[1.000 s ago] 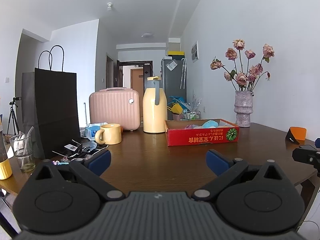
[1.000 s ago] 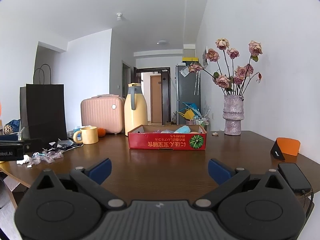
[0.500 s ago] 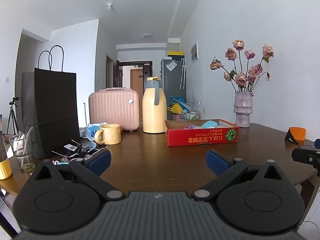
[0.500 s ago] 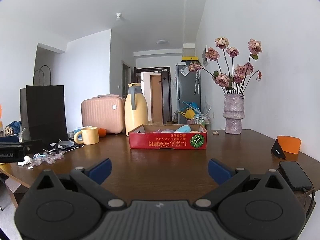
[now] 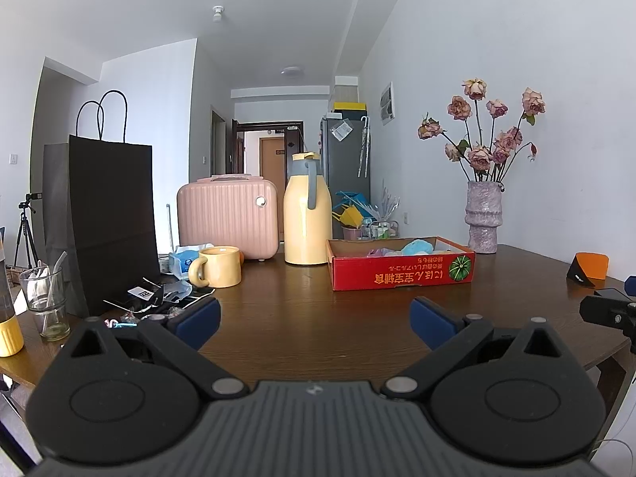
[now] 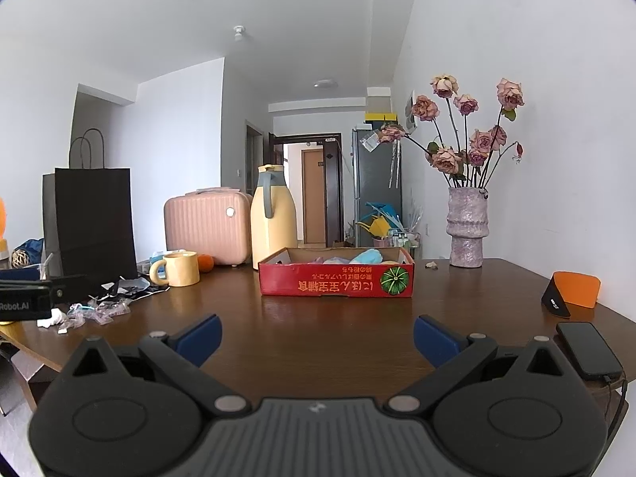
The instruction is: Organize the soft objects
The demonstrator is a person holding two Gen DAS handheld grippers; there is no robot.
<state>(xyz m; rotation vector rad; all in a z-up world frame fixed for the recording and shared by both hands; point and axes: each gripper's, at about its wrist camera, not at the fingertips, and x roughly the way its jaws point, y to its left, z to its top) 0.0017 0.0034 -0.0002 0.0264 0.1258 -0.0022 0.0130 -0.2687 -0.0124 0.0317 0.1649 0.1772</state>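
Observation:
A red cardboard box (image 5: 401,274) stands on the brown table, also in the right wrist view (image 6: 336,282). Soft items lie in it: a light blue one (image 5: 417,245) (image 6: 366,256) and pale pink and lilac ones (image 6: 332,259). My left gripper (image 5: 314,320) is open and empty above the near table edge, well short of the box. My right gripper (image 6: 316,336) is open and empty too, facing the box from a distance. The right gripper's body shows at the far right in the left wrist view (image 5: 608,310).
A yellow jug (image 5: 307,210), pink case (image 5: 227,214), yellow mug (image 5: 216,266), black paper bag (image 5: 107,218) and glass (image 5: 43,298) stand left. A vase of dried roses (image 6: 465,230) stands right of the box. A phone (image 6: 588,349) and an orange-black stand (image 6: 572,292) lie right. Small wrappers (image 6: 95,312) lie left.
The right wrist view has shifted slightly, with the box and vase a little lower and closer. The left gripper has barely moved. Both stay open.

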